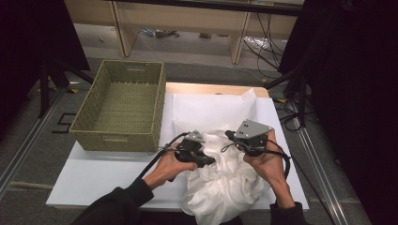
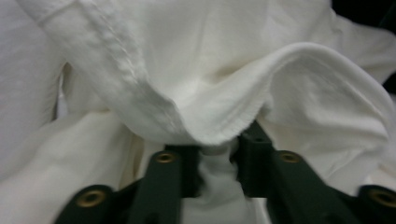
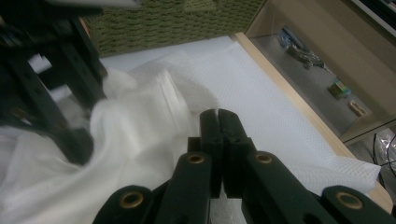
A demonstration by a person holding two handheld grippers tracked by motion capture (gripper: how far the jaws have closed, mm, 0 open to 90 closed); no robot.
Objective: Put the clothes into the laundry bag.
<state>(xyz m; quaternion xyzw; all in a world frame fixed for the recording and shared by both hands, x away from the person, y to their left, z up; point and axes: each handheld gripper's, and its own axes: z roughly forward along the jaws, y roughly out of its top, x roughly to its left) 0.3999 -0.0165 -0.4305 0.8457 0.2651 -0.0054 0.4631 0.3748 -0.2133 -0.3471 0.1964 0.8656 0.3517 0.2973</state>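
Observation:
A crumpled white cloth (image 1: 224,180) lies heaped at the table's front edge, between both hands. My left gripper (image 1: 202,157) pokes into the heap from the left. In the left gripper view its jaws are shut on a fold of the white cloth (image 2: 217,165), and a stitched hem (image 2: 140,88) drapes above them. My right gripper (image 1: 237,137) hovers at the heap's upper right. In the right gripper view its jaws (image 3: 218,116) are pressed together with nothing between them, just above the cloth (image 3: 130,126). The left gripper (image 3: 51,88) appears there too, dark and close.
A green woven basket (image 1: 157,105) stands at the table's back left, with nothing showing inside. A textured white sheet (image 1: 211,110) covers the table behind the cloth. Beyond the table's wooden back edge (image 3: 289,88) are a shelf unit and floor cables (image 1: 263,44).

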